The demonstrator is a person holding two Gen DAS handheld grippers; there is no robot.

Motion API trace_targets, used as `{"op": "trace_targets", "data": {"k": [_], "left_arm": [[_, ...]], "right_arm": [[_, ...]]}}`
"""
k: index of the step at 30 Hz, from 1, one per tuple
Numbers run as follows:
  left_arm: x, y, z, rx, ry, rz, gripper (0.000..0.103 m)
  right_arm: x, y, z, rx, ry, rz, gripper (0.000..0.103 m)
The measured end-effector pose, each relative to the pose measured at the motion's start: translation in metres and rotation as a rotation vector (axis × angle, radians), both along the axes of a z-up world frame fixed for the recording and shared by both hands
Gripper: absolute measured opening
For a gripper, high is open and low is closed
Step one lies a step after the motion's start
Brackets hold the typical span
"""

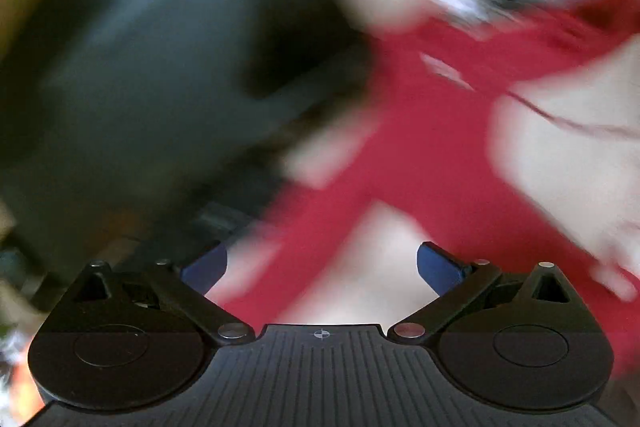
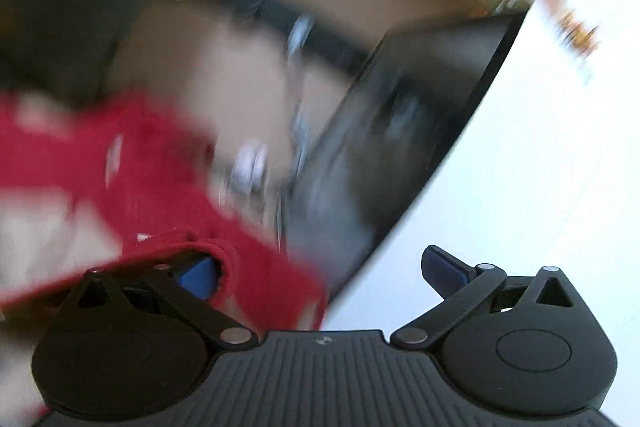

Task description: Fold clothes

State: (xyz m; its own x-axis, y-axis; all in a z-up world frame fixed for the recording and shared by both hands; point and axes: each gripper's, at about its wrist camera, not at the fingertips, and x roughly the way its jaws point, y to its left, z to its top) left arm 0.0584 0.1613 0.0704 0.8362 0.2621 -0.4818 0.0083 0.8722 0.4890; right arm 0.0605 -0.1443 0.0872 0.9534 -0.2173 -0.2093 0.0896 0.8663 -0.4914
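From the left wrist, our left gripper [image 1: 322, 263] stands wide with nothing between its pads; the red garment [image 1: 420, 131], blurred, spreads ahead over a pale surface [image 1: 560, 155]. From the right wrist, our right gripper [image 2: 320, 267] is also spread wide, with red cloth draped over its left pad [image 2: 196, 277]. We judge that pad could snag and drag the garment askew.
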Motion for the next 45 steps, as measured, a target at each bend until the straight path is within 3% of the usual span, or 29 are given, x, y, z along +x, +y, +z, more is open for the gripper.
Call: {"op": "trace_targets", "data": {"k": [2, 4, 6, 7, 10, 13, 16, 18, 21, 24, 26, 28, 32, 33, 34, 35, 37, 39, 41, 43, 45], "left_arm": [[-0.003, 0.019, 0.042, -0.157, -0.054, -0.029, 0.103], [-0.014, 0.025, 0.061, -0.362, -0.009, -0.127, 0.103], [-0.031, 0.012, 0.052, -0.519, 0.085, -0.222, 0.103], [-0.041, -0.003, 0.038, -0.563, 0.135, -0.270, 0.103], [-0.064, -0.054, -0.012, -0.601, 0.280, -0.353, 0.103], [-0.070, -0.092, -0.054, -0.478, 0.346, -0.362, 0.103], [-0.063, -0.096, -0.070, -0.304, 0.302, -0.267, 0.103], [-0.054, -0.070, -0.059, -0.238, 0.217, -0.181, 0.103], [-0.039, -0.027, -0.033, -0.180, 0.096, -0.068, 0.103], [-0.025, -0.006, -0.016, -0.124, 0.049, -0.050, 0.103], [-0.016, -0.010, -0.017, 0.000, 0.055, -0.110, 0.103], [-0.001, -0.014, -0.008, 0.164, 0.021, -0.172, 0.103], [0.012, -0.011, 0.073, 0.224, -0.271, -0.128, 0.103], [0.003, -0.009, 0.092, 0.188, -0.340, -0.120, 0.103], [-0.006, -0.007, 0.107, 0.155, -0.401, -0.114, 0.103], [-0.015, -0.006, 0.109, 0.139, -0.408, -0.118, 0.103], [-0.031, -0.003, 0.087, 0.099, -0.303, -0.129, 0.103], [-0.050, 0.001, 0.046, 0.017, -0.082, -0.138, 0.103], [-0.075, 0.004, 0.005, -0.081, 0.147, -0.155, 0.103], [-0.100, 0.011, -0.022, -0.238, 0.337, -0.174, 0.103], [-0.117, 0.018, -0.034, -0.398, 0.452, -0.200, 0.103]], "right_arm": [[0.000, 0.006, 0.021, 0.009, -0.051, 0.035, 0.103], [0.002, 0.008, 0.017, -0.036, -0.068, 0.031, 0.103], [0.006, 0.006, 0.008, -0.065, -0.059, 0.010, 0.103], [0.006, 0.004, 0.004, -0.059, -0.044, -0.004, 0.103], [0.005, 0.005, -0.007, -0.052, -0.041, -0.015, 0.103], [0.004, 0.005, -0.004, -0.069, -0.056, -0.002, 0.103], [-0.006, -0.003, 0.004, -0.059, -0.057, -0.003, 0.103], [-0.017, -0.008, 0.002, -0.056, -0.031, -0.004, 0.103], [-0.025, -0.011, -0.031, -0.093, 0.092, 0.004, 0.103], [-0.033, 0.007, -0.076, -0.165, 0.223, 0.055, 0.103], [-0.035, 0.023, -0.091, -0.229, 0.239, 0.100, 0.102], [-0.022, 0.033, -0.073, -0.283, 0.120, 0.093, 0.102], [-0.007, 0.034, 0.016, -0.196, -0.243, -0.036, 0.102], [-0.008, 0.034, 0.037, -0.166, -0.327, -0.064, 0.103], [-0.012, 0.031, 0.028, -0.156, -0.272, -0.049, 0.103], [-0.016, 0.028, 0.018, -0.146, -0.216, -0.033, 0.103], [-0.023, 0.023, 0.000, -0.126, -0.104, -0.002, 0.103], [-0.031, 0.017, -0.019, -0.105, 0.008, 0.029, 0.103], [-0.047, 0.006, -0.045, -0.065, 0.241, 0.127, 0.103], [-0.063, -0.007, -0.060, -0.011, 0.436, 0.224, 0.103], [-0.070, -0.017, -0.061, 0.018, 0.507, 0.269, 0.103]]}}
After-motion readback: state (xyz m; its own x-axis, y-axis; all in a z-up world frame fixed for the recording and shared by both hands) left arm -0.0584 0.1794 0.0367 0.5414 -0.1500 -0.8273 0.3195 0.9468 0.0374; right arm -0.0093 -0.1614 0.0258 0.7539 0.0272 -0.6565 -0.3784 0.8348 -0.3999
